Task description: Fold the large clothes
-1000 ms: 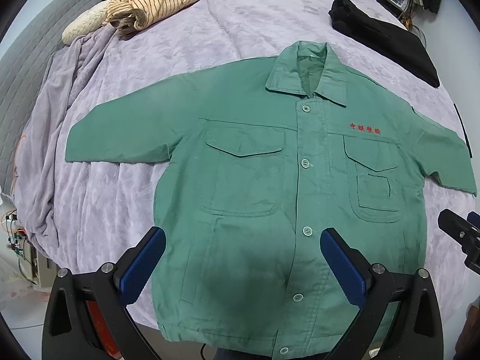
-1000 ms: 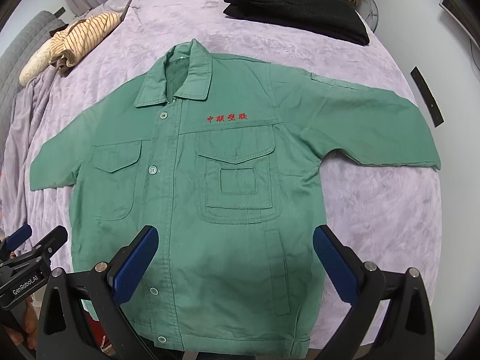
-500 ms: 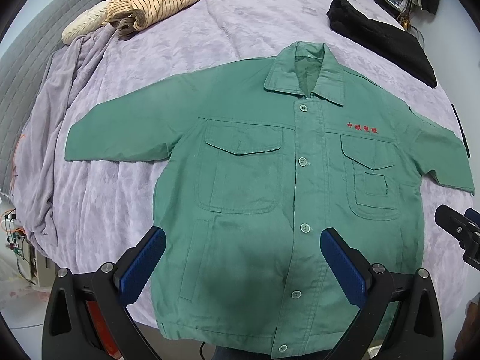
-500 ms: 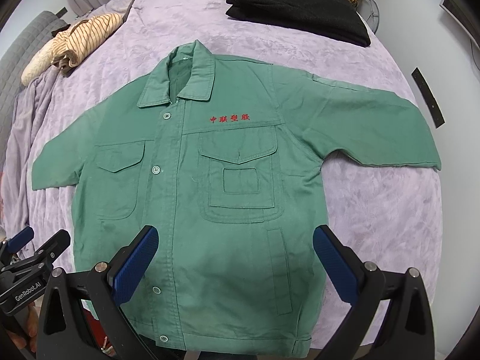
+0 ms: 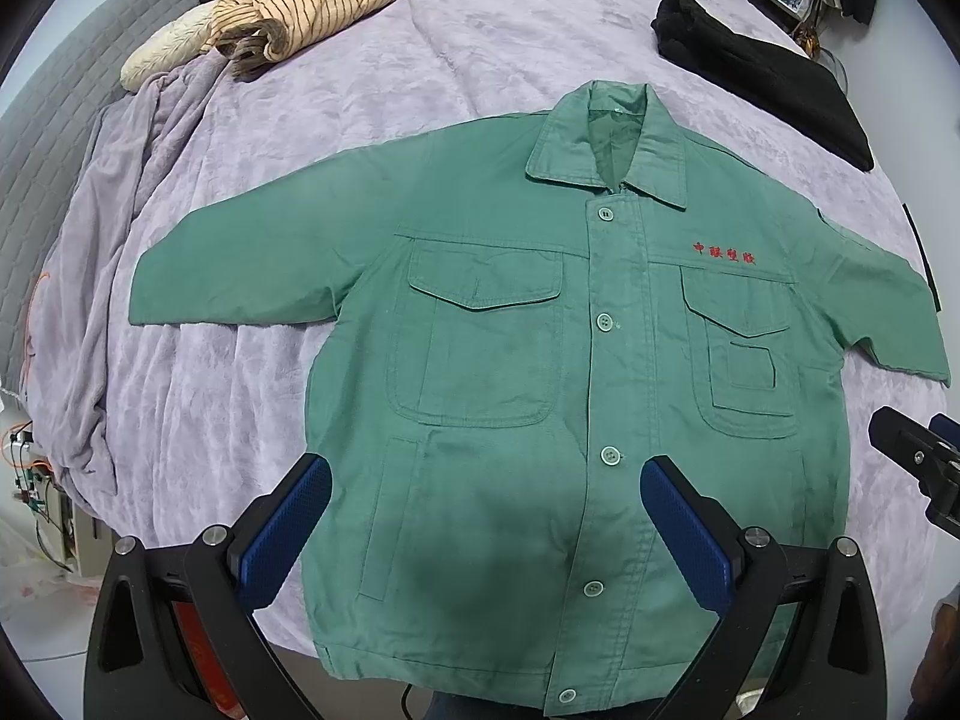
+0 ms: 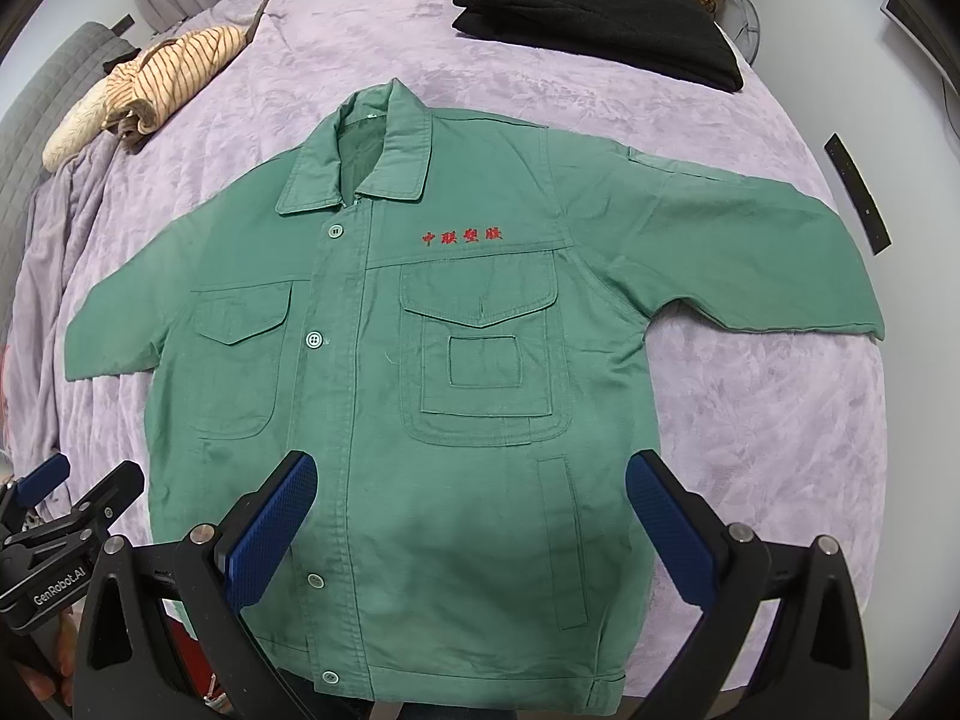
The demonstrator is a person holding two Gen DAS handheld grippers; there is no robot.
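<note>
Green work jacket [image 5: 540, 390] [image 6: 420, 390] is lying flat, front up and buttoned, on a bed under a lilac plush blanket [image 5: 420, 60] [image 6: 780, 420]; both sleeves are spreading out to the sides, the collar is pointing away from the cameras, and the hem is sitting at the near edge of the bed. Red embroidered characters [image 5: 723, 252] [image 6: 461, 236] are showing on the jacket's chest, just above a flap pocket [image 6: 480, 354]; a second flap pocket [image 5: 480, 348] is sitting on the other side of the button placket. Left gripper [image 5: 486, 540] is hovering above the jacket's lower front, near the hem, its blue-padded jaws standing wide apart and holding nothing; whether the tips are touching the cloth I cannot tell. Right gripper [image 6: 471, 534] is hovering likewise over the jacket's lower front, toward the side with the red characters, jaws wide apart and empty. Each gripper is showing at the edge of the other's view, beside the jacket's hem corners. Beyond the jacket's collar and to the right, a folded black garment [image 5: 762, 72] [image 6: 600, 36] is lying on the blanket. Beyond the jacket's left sleeve, a striped tan garment [image 5: 300, 12] [image 6: 168, 72] is lying bunched against a cream-coloured item [image 5: 162, 54], near a grey quilted headboard [image 5: 54, 120].
</note>
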